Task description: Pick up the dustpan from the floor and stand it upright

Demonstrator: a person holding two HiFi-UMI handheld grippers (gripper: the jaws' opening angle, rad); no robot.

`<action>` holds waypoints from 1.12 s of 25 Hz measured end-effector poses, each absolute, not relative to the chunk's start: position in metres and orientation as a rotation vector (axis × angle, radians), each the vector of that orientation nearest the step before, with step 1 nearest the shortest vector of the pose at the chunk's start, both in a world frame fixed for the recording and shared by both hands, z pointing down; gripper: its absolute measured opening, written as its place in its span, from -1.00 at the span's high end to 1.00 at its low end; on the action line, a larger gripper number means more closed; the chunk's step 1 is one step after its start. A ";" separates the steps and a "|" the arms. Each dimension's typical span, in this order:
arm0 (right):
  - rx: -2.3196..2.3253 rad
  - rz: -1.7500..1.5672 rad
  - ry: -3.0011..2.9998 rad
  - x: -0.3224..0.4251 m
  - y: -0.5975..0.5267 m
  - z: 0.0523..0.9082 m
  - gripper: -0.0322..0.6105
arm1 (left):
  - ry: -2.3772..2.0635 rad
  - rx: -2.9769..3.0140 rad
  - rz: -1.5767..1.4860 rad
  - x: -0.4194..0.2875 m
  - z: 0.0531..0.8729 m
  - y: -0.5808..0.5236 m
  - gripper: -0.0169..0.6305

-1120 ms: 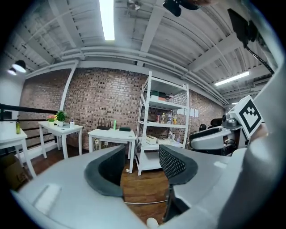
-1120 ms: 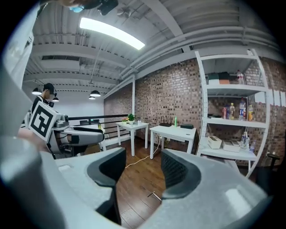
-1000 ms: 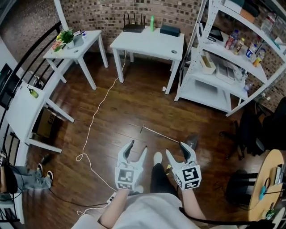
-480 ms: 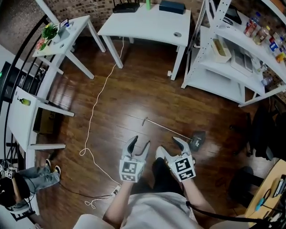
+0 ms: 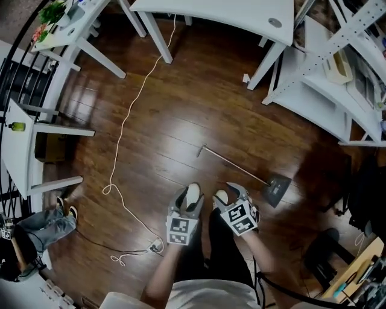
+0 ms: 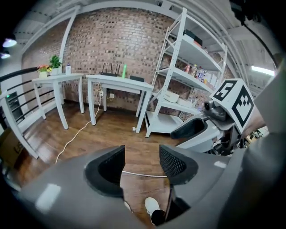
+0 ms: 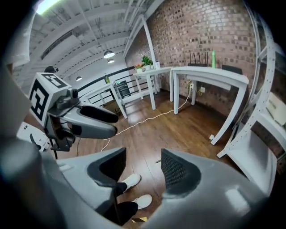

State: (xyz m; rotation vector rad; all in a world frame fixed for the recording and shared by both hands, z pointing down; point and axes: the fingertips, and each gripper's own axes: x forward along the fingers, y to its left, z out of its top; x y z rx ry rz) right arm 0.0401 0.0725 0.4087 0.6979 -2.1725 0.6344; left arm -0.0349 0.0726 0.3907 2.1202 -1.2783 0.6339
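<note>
**Dustpan point(image 5: 275, 189) flat on the floor point(image 5: 199, 102), nothing gripped**

Down on the dark wooden floor it lay, the grey pan to the right and its thin pale handle point(image 5: 235, 164) running away to the far left. Nothing touched it. The left hand-held gripper point(image 5: 188, 199) hung low in the near middle of the head view, and its own view showed the jaws parted with only floor between them. The handle point(image 6: 138, 173) appeared there as a fine line crossing the gap, well beyond the jaws, with a white shoe point(image 6: 152, 206) just below. Beside it, the right hand-held gripper point(image 5: 228, 194) sat nearer the pan but clearly apart from it. Its jaws stood open too, empty, looking down at floorboards, two white shoes point(image 7: 130, 181) and the far tip of the handle point(image 7: 158, 161).

Each gripper caught the other in its camera: the right one point(image 6: 196, 127) sat to the right in the left gripper view, and the left one point(image 7: 89, 120) to the left in the right gripper view.

Around them, a white cord point(image 5: 129, 130) snaked across the floor from the far tabletop point(image 5: 229, 12) down to the near left. A white shelf unit point(image 5: 338, 84) stood at the far right. At the near left edge, a person's legs and shoes point(image 5: 45, 220) rested on the floor beside another white tabletop point(image 5: 21, 151).
</note>
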 end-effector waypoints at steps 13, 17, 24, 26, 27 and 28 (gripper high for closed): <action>0.555 0.696 -1.988 -0.008 0.012 0.716 0.17 | -1.148 1.948 0.712 -0.083 0.667 0.060 0.15; 0.531 0.656 -1.955 -0.018 -0.004 0.807 0.24 | -1.120 1.923 0.699 -0.093 0.744 0.054 0.15; 0.495 0.563 -1.892 -0.037 -0.017 0.948 0.32 | -1.109 1.822 0.700 -0.118 0.849 0.063 0.15; 0.514 0.509 -1.881 -0.037 -0.033 0.975 0.32 | -1.121 1.833 0.692 -0.121 0.866 0.056 0.15; 0.518 0.479 -1.874 -0.036 -0.040 0.987 0.32 | -1.127 1.836 0.679 -0.120 0.872 0.053 0.15; 0.519 0.451 -1.865 -0.034 -0.045 0.998 0.32 | -1.130 1.836 0.667 -0.119 0.878 0.052 0.15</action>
